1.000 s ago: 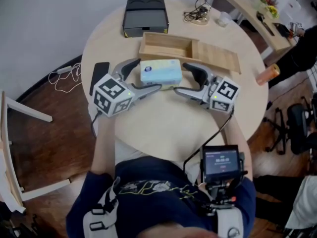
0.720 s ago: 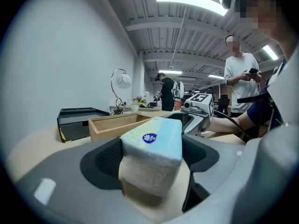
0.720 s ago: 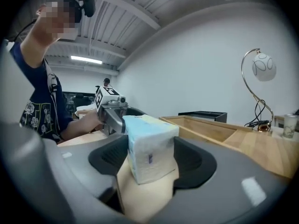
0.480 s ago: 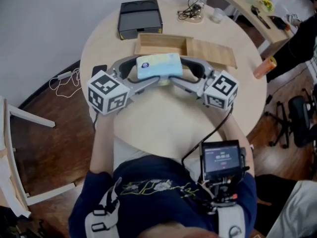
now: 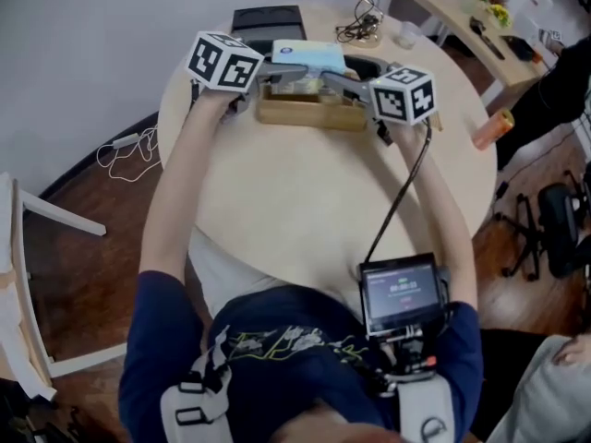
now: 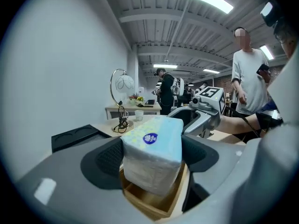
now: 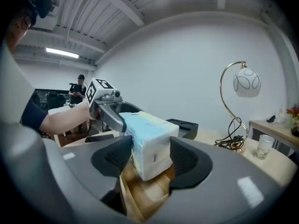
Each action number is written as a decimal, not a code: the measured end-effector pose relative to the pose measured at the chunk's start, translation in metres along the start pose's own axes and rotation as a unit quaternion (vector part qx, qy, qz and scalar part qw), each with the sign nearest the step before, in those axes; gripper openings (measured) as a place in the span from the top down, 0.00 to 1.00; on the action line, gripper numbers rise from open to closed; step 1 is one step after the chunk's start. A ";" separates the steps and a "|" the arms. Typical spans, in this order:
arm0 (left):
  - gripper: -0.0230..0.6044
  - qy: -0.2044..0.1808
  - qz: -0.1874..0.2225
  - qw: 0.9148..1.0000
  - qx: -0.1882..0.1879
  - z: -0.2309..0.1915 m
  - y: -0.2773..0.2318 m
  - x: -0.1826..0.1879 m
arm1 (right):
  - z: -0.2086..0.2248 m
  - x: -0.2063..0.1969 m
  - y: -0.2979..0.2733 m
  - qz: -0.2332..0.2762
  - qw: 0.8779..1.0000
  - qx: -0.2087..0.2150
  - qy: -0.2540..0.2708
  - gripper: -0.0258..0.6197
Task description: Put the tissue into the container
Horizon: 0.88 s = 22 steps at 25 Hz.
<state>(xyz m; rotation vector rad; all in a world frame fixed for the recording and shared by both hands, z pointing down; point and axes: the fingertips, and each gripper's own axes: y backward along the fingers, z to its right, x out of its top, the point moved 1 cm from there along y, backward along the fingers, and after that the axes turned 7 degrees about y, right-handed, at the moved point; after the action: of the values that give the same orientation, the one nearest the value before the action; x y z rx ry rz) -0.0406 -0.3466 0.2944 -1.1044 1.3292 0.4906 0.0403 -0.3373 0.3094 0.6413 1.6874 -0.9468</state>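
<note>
A light-blue tissue pack point(image 5: 307, 56) hangs in the air just above the open compartment of the wooden container point(image 5: 305, 114) at the table's far side. My left gripper point(image 5: 282, 70) is shut on its left end, and the pads squeeze the pack point(image 6: 152, 150) from both sides. My right gripper point(image 5: 337, 70) grips the right end; its jaws are closing, and the pack point(image 7: 149, 143) is pinched between them. Below the pack, the container's wooden box point(image 6: 156, 202) shows in both gripper views, right under the jaws point(image 7: 140, 195).
A black box point(image 5: 268, 18) stands behind the container on the round table point(image 5: 305, 201). A lamp base with coiled cable point(image 5: 362, 26) and a cup point(image 5: 404, 35) are at the back right. An orange object point(image 5: 489, 129) lies at the right edge. People point(image 6: 247, 78) stand beyond.
Both grippers closed on the tissue pack, lifted it off the table and carried it away from me to above the wooden container.
</note>
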 end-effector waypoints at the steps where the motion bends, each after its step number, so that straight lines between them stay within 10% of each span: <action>1: 0.34 0.001 -0.008 1.000 0.000 -0.003 -0.004 -0.006 | 0.000 -0.006 -0.003 -0.014 1.000 -0.002 0.003 0.57; 13: 0.33 0.001 -0.102 0.995 -0.003 -0.012 -0.026 -0.064 | -0.011 -0.046 -0.012 -0.145 0.987 -0.017 0.070 0.57; 20: 0.29 -0.023 -0.005 1.000 0.013 0.010 0.016 -0.023 | -0.030 0.000 0.021 -0.011 0.998 -0.018 0.057 0.55; 22: 0.31 -0.034 0.050 0.998 -0.007 0.046 0.040 -0.009 | -0.057 0.025 0.051 0.085 0.994 0.012 0.064 0.72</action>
<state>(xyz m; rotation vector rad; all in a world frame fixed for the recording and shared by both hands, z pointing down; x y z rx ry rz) -0.0525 -0.2875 0.2825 -1.0282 1.3274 0.6063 0.0430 -0.2622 0.2797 0.8629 1.7059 -0.8197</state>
